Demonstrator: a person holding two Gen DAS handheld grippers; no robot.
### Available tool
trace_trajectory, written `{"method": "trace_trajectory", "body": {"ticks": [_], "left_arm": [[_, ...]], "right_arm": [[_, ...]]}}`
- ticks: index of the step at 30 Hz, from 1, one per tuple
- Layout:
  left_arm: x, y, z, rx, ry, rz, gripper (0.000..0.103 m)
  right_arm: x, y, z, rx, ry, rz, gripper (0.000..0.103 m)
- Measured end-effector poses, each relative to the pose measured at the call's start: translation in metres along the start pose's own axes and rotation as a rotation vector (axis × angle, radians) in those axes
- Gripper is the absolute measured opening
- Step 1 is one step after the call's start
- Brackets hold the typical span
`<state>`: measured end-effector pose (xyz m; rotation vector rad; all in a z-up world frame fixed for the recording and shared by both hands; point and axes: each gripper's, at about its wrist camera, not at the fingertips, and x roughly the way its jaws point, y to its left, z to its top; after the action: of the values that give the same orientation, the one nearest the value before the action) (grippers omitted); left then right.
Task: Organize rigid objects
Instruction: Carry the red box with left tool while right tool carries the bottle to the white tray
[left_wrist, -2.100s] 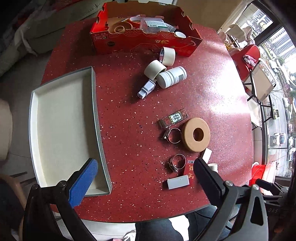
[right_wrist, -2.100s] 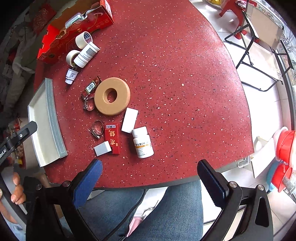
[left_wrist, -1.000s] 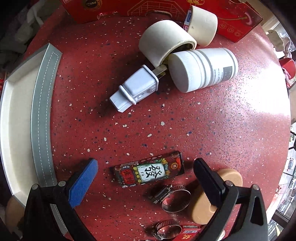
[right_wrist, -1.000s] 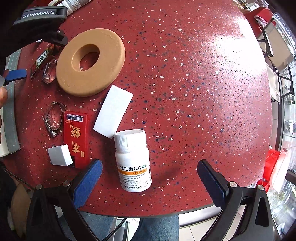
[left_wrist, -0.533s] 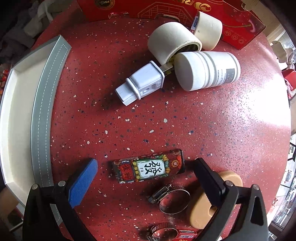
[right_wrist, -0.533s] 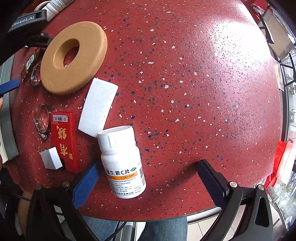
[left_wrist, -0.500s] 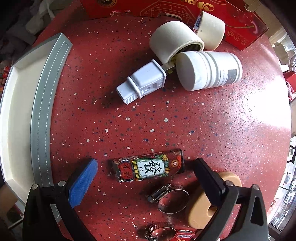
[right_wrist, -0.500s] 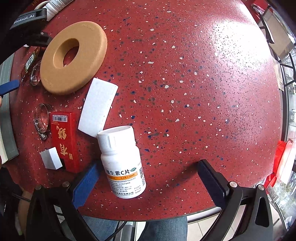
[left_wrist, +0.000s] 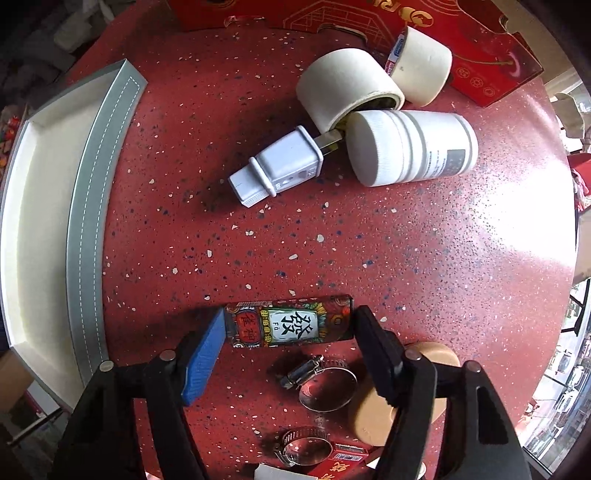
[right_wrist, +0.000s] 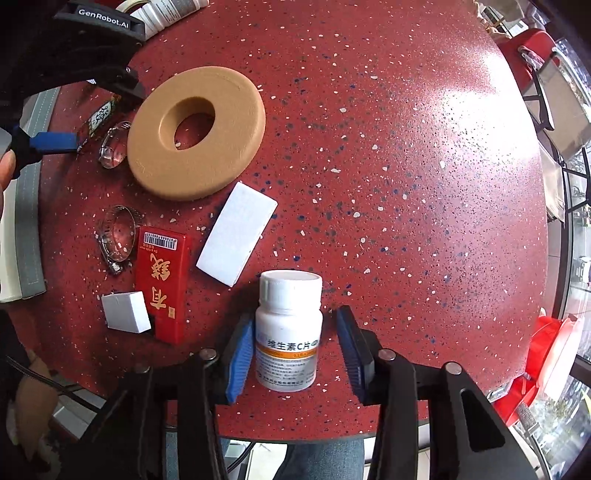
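Both tongs narrowed since before — left tongs (left_wrist: 290, 326) touching lighter (left_wrist: 289, 325) ends, right tongs (right_wrist: 293, 343) flanking bottle (right_wrist: 289, 332), small gap — on bench (right_wrist: 369, 166).

Daylit fisheye views with strong glare on the red table (left_wrist: 406, 236).

Light enters from the windows on the right side of both views; it washes the speckled tabletop to near white at right in the left wrist view and leaves a broad bright patch (right_wrist: 472, 122) at upper right in the right wrist view. Shadows are soft and short, falling leftward from the white plug adapter (left_wrist: 277, 170) and the tan ring (right_wrist: 195, 133). Both pictures are sharp at centre. Straight edges bow outward toward the borders, as with the tray rim (left_wrist: 92, 206), and the corners darken to black vignette. Outdoor areas at far right are overexposed.
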<state>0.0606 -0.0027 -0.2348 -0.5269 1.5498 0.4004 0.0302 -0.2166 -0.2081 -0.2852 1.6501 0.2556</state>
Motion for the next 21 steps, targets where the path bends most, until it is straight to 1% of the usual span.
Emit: {"method": "trace_trajectory", "body": {"ticks": [1,3,7,8,9,10,12,15,16,18,19,21], "left_arm": [[-0.001,0.000,-0.001,0.020,0.006,-0.013,0.072],[-0.008,0.003,-0.005,0.042,-0.004,-0.026,0.072],[-0.033,0.008,-0.021,0.137,-0.073,-0.035,0.072],[-0.050,0.006,-0.020,0.163,-0.087,-0.038,0.072],[-0.058,0.009,-0.026,0.186,-0.099,-0.042,0.072],[-0.065,0.014,-0.032,0.204,-0.106,-0.051,0.072],[-0.078,0.022,-0.045,0.233,-0.107,-0.075,0.072],[-0.098,0.029,-0.068,0.251,-0.106,-0.086,0.072],[-0.103,0.033,-0.073,0.257,-0.109,-0.093,0.072],[-0.116,0.036,-0.077,0.277,-0.133,-0.098,0.072],[-0.122,0.042,-0.089,0.290,-0.151,-0.105,0.072],[-0.138,0.047,-0.102,0.318,-0.188,-0.102,0.072]], "right_arm": [[-0.001,-0.002,0.001,-0.003,0.002,-0.015,0.034],[-0.003,-0.004,0.000,0.002,0.001,-0.012,0.034],[-0.019,-0.011,-0.009,0.023,-0.031,0.013,0.034],[-0.023,-0.010,-0.012,0.029,-0.037,0.021,0.034],[-0.027,-0.008,-0.017,0.033,-0.042,0.027,0.034],[-0.031,-0.004,-0.032,0.034,-0.049,0.034,0.034],[-0.039,0.001,-0.038,0.041,-0.065,0.042,0.034],[-0.051,0.007,-0.047,0.061,-0.076,0.071,0.034],[-0.057,0.002,-0.049,0.057,-0.080,0.076,0.034],[-0.066,0.007,-0.053,0.033,-0.099,0.071,0.034],[-0.074,0.006,-0.056,0.019,-0.112,0.069,0.034],[-0.085,0.011,-0.057,0.001,-0.134,0.067,0.034]]}}
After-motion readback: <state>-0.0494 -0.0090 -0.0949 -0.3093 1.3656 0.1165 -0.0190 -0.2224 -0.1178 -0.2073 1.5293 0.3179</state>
